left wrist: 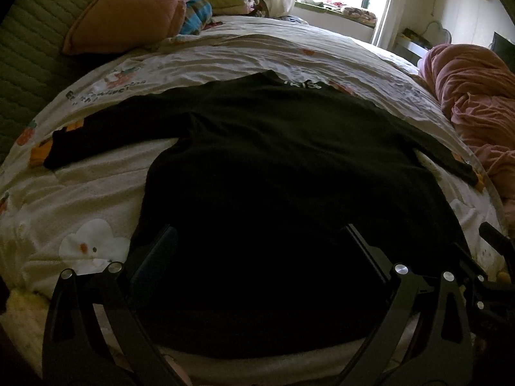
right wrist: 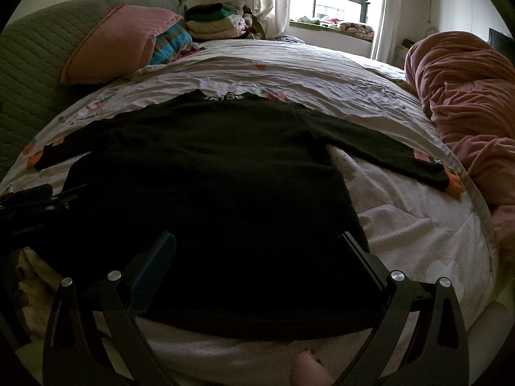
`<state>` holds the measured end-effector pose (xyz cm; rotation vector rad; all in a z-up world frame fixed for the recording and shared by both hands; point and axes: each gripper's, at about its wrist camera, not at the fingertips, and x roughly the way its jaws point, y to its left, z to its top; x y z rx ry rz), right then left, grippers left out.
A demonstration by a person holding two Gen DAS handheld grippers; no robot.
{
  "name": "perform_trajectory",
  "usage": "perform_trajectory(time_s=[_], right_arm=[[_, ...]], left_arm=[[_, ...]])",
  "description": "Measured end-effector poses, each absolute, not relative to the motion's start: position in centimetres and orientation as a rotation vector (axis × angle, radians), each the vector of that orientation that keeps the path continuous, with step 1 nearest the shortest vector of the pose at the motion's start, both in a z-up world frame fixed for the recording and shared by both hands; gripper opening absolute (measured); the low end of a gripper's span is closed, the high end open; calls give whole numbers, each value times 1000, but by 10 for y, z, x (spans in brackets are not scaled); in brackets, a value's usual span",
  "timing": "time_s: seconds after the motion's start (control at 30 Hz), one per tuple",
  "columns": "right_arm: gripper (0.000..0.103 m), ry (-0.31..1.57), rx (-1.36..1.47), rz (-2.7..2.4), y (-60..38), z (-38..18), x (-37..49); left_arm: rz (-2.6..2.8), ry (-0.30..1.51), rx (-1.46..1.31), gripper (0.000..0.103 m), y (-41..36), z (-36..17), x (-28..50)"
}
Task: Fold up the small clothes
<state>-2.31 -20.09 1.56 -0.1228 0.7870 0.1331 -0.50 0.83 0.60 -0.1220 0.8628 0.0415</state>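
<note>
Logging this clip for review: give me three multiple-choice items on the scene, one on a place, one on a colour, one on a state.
1. Where does the black long-sleeved top lie?
A. on the printed bed quilt
B. on the windowsill
C. on the pink pillow
2. What colour is the bunched blanket at the right edge?
A. blue
B. dusty pink
C. white
3. How is the top?
A. folded in half
B. rolled up
C. spread flat, sleeves out

A: quilt shows all around it. B: pink folds. C: both sleeves stretch sideways; left gripper and right gripper stand open over the hem.
</note>
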Motion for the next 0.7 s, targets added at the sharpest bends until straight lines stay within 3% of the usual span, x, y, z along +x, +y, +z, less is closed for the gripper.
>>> perform_trajectory(time_s=[0.7], right_arm=[[99, 787, -125, 136, -199, 17, -25]], left_arm=[[46, 856, -124, 94, 10, 9, -5]])
